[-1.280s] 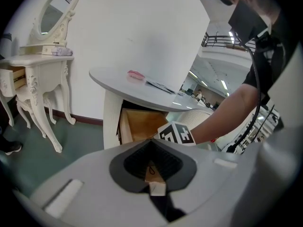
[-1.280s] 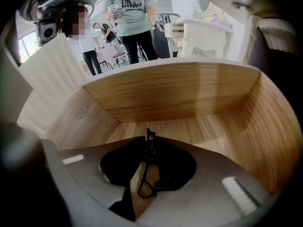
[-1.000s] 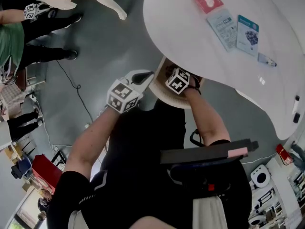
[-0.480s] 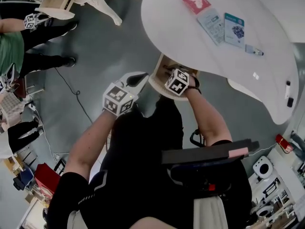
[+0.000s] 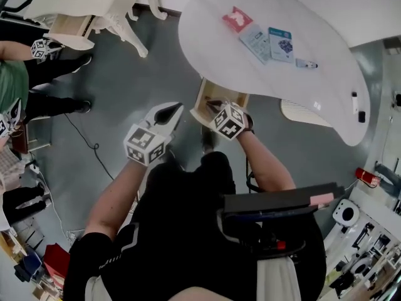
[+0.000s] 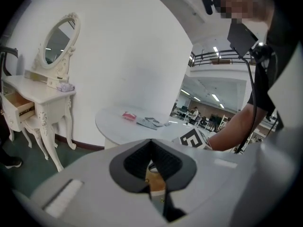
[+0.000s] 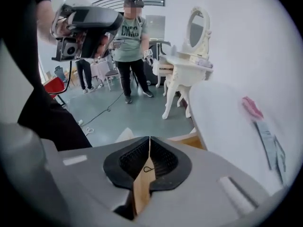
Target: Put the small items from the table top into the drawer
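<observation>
Your right gripper [image 5: 210, 104] hangs over the open drawer [image 5: 199, 102] with its jaws just drawn together. The tips meet on nothing, and only the drawer's wood shows behind them. Your left gripper [image 5: 178, 108] is also closed and empty, just left of the drawer and above the floor. None of the small items is in either grip. They all lie on the white table top [image 5: 207, 42], beyond the drawer and above it in the head view. A pink packet [image 5: 237, 19], a grey flat packet [image 5: 255, 40], a blue card [image 5: 281, 44] and a pen-like stick [image 5: 307, 63] sit close together in a slanting row. The pink end is nearest straight beyond the drawer and the stick is farthest to the right. Two small dark pieces [image 5: 354, 96] lie well apart from that row, farther right of the drawer towards the table's narrow end. The row looks to be the right gripper's reach, since it is nearer. You would need to open the jaws and come across the row's line, taking a flat packet by its edge. A white dressing table [image 5: 81, 5] stands well left of the drawer, and a person in a green shirt [image 5: 12, 68] stands beyond it.
</observation>
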